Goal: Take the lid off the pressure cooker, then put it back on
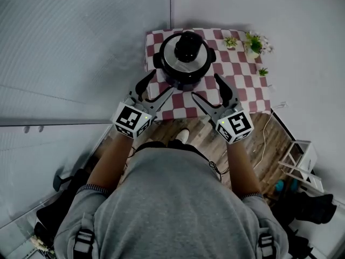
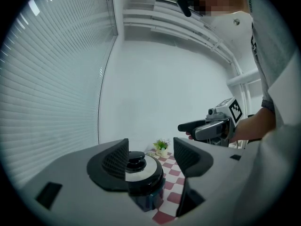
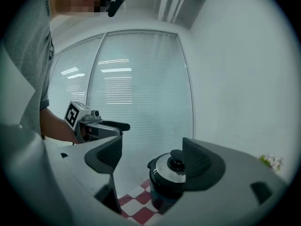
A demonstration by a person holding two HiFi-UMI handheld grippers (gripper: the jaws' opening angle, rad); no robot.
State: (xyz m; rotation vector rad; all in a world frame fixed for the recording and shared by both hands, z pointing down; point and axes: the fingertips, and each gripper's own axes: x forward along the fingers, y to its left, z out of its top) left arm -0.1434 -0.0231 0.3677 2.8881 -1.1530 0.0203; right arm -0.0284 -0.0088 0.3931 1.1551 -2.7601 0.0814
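Pressure cooker (image 1: 184,80) round, black; shiny steel lid (image 1: 171,61), domed black knob (image 1: 187,46).

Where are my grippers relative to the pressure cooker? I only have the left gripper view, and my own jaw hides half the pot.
Observer: In the head view, the left gripper and right gripper flank the near side of the pressure cooker. Neither touches it.
Operator: Is the right one open?
Observer: Yes. The right gripper view shows its jaws wide apart, holding nothing.
Operator: Does the pot have side handles?
Observer: Yes, black ones: left handle and right handle. The lid is on.
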